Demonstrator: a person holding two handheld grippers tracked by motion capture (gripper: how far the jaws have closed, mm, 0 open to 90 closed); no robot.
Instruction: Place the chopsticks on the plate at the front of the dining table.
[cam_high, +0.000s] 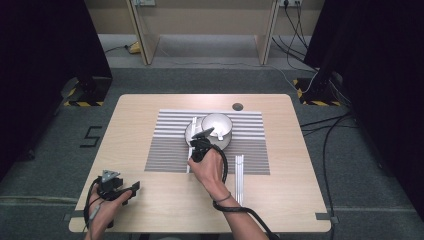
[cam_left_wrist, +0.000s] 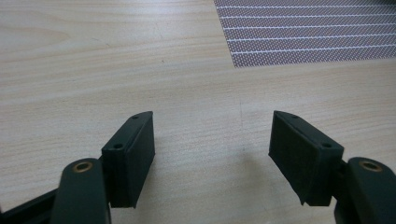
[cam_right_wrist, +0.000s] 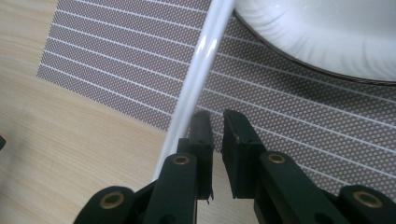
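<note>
Beside the white chopstick (cam_right_wrist: 198, 79), right tongs (cam_right_wrist: 215, 126) nearly together, gripping nothing; left tongs (cam_left_wrist: 212, 144) apart over bare table (cam_left_wrist: 93, 70)

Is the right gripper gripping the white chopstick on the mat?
Apart. The right gripper view shows the white chopstick lying outside the right gripper, beside one jaw, with nothing between the jaws.

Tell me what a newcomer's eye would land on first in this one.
Probably the white bowl sitting on a plate on the striped mat at mid-table. The right gripper hovers at the plate's near edge beside a white chopstick, jaws nearly together with nothing between them. The left gripper rests open at the near left corner.
</note>
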